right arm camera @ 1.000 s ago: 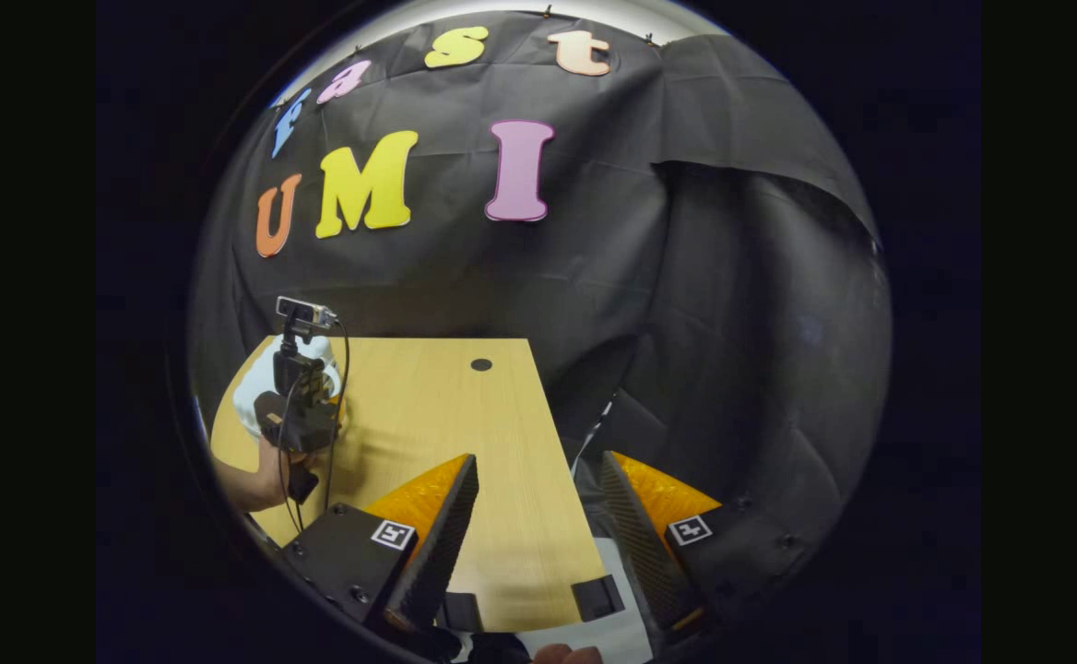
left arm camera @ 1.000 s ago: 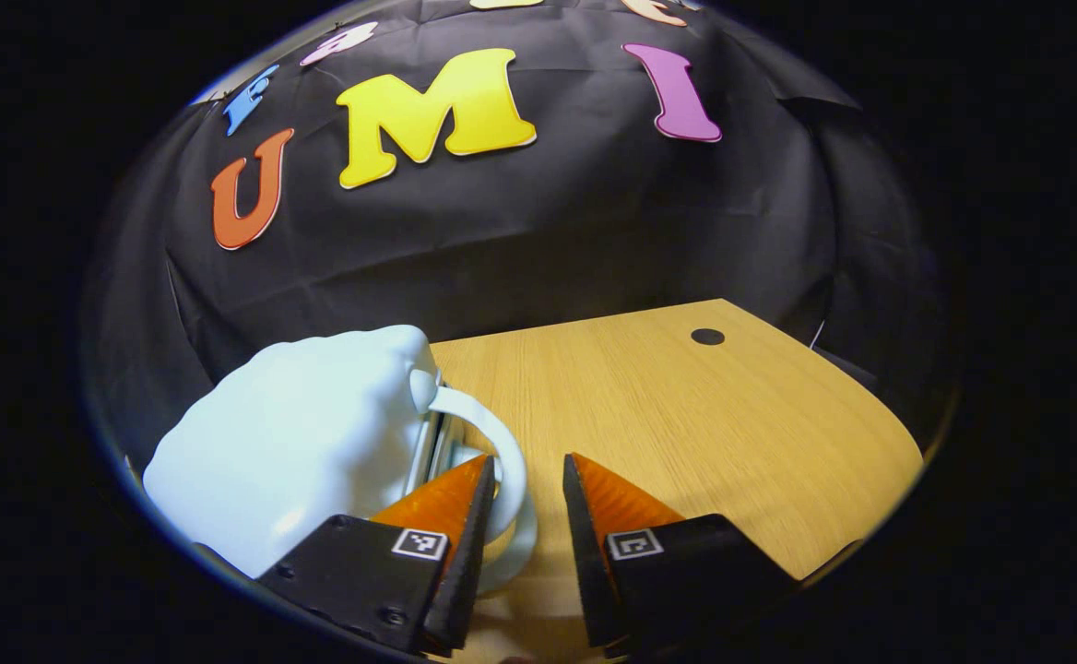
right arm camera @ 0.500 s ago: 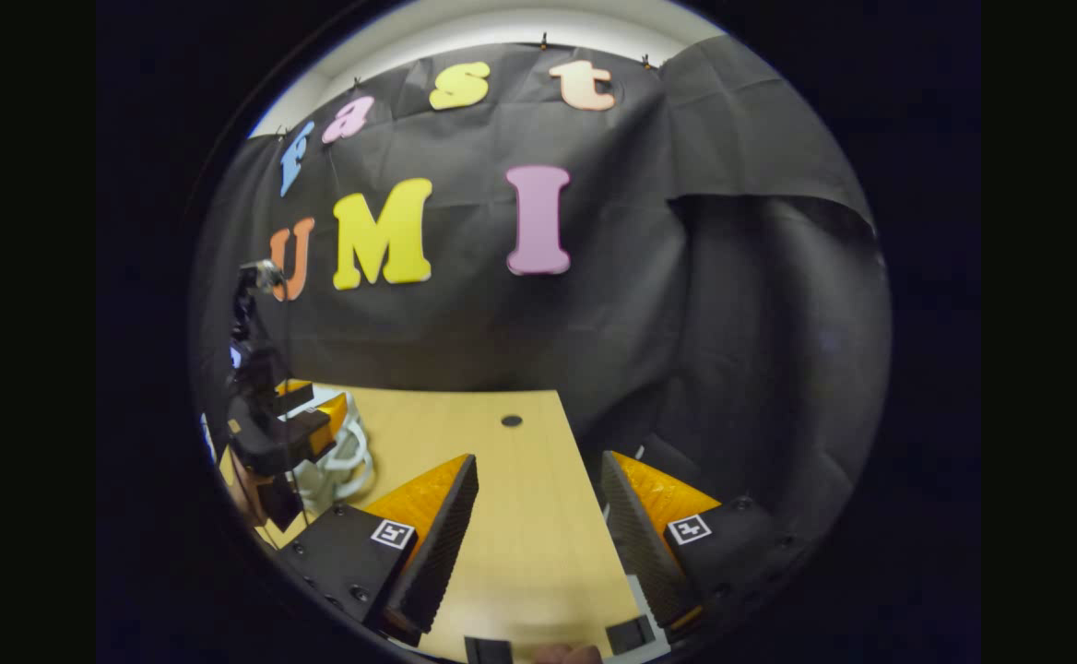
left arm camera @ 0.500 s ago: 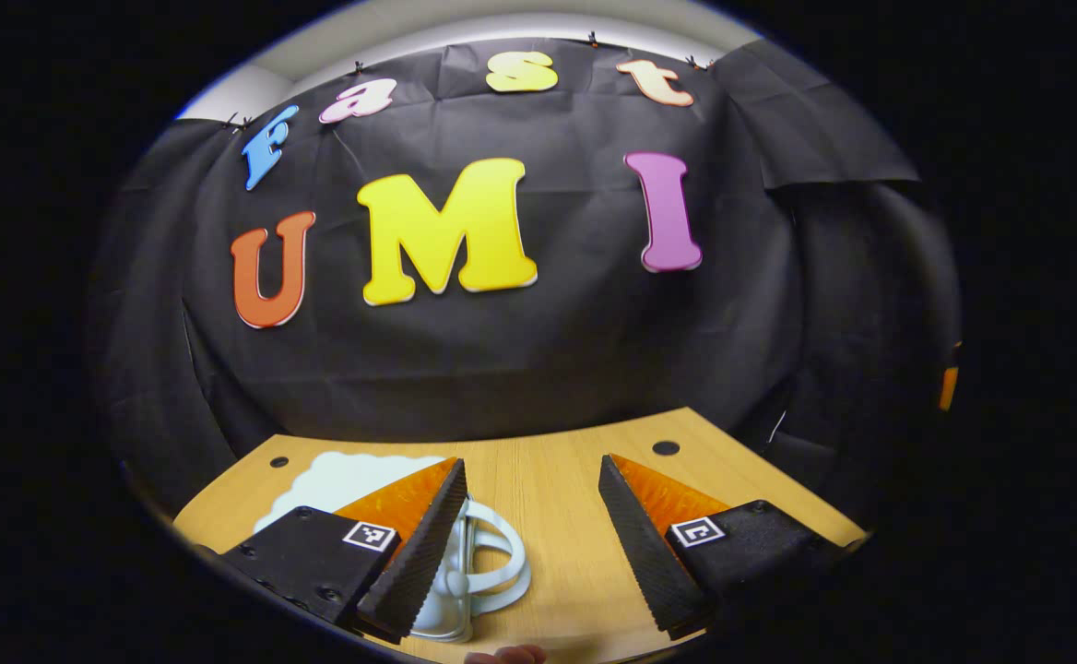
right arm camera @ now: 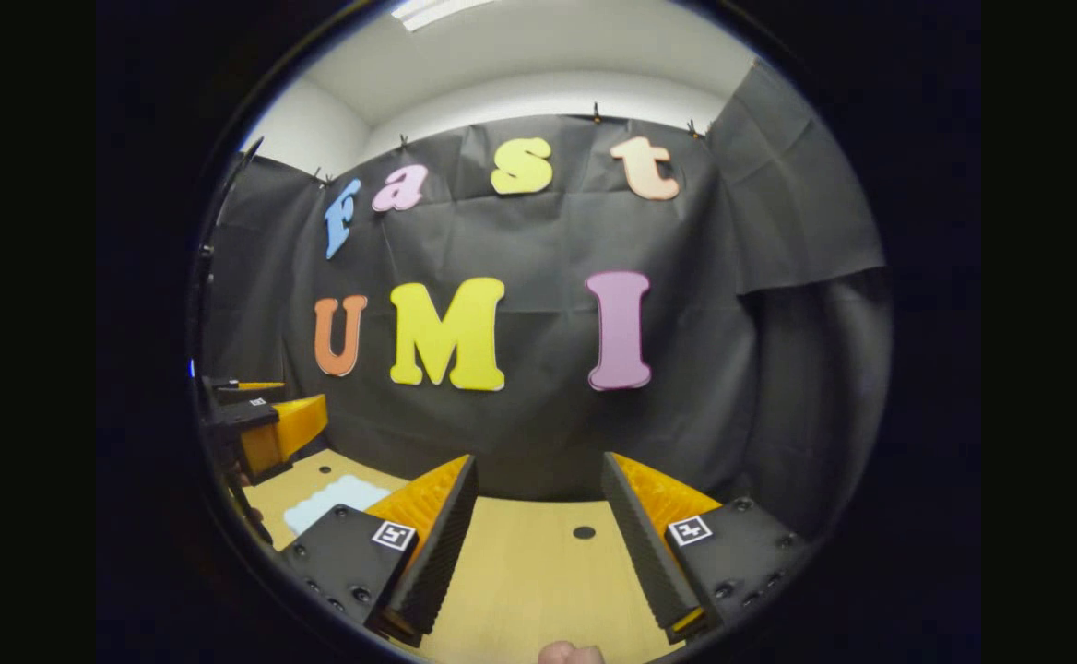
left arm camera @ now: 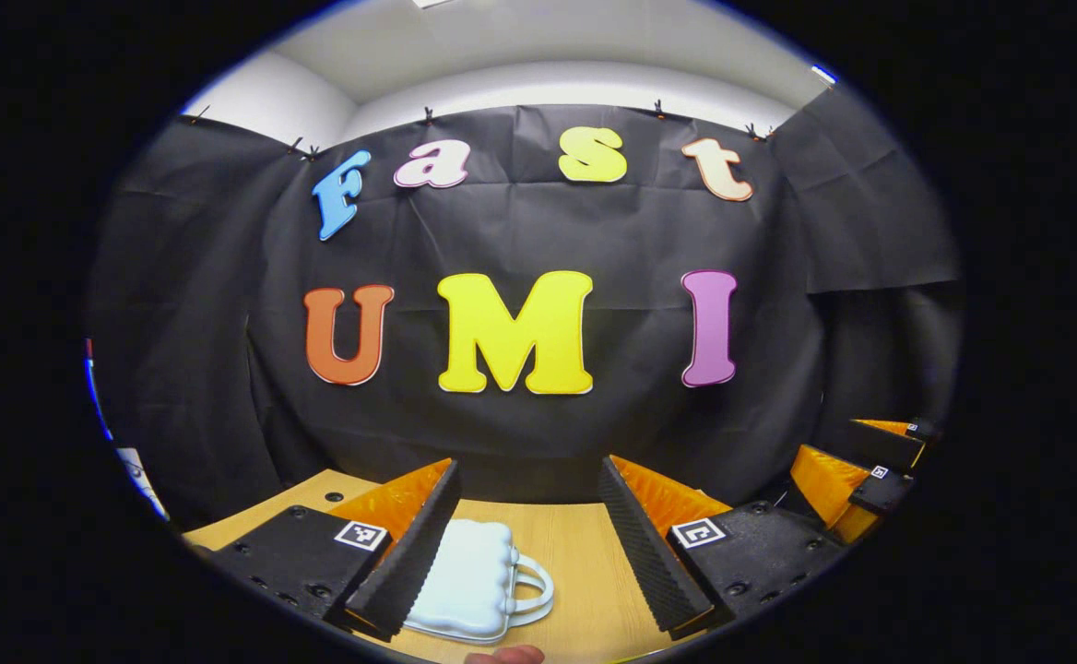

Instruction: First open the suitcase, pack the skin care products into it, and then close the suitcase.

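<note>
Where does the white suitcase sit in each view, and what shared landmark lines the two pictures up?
Left gripper view: suitcase at bottom centre, lying flat on the table, just ahead of the open left gripper.
Right gripper view: suitcase at lower left, partly hidden behind the right gripper.
Shared landmark: the wooden table.

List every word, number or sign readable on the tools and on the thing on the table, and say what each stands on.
Words or numbers: none readable.
Left tool: a square black-and-white coded marker on each finger's base, a pattern rather than text.
Right tool: the same kind of marker on each finger's base, also a pattern.
Small pale blue scalloped hard-shell suitcase: no writing visible on its upper face.
</note>
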### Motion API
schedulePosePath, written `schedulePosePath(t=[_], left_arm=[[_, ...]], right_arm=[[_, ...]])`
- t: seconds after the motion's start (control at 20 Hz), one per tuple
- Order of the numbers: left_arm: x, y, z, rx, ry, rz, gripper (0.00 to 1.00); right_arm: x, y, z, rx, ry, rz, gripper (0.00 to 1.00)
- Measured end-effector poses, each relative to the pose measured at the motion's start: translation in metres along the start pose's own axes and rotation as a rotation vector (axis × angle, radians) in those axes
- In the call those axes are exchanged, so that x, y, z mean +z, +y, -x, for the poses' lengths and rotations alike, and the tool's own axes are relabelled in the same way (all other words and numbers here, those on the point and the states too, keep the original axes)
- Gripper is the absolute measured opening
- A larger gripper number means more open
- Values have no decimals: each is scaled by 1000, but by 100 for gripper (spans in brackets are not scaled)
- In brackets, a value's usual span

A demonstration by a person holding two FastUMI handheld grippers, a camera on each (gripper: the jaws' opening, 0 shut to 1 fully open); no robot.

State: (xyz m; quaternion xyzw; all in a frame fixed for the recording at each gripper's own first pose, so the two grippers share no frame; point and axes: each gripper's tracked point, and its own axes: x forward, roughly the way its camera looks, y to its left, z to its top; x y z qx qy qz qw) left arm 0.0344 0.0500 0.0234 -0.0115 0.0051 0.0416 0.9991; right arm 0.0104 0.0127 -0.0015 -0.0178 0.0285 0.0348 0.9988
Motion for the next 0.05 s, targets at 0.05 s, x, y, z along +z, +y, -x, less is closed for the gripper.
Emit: schedulePosePath(t=[0.05], left_arm=[[-1, 3, 3, 5, 3, 9, 96]], right_arm=[[3, 6, 2, 6, -16, 11, 81]])
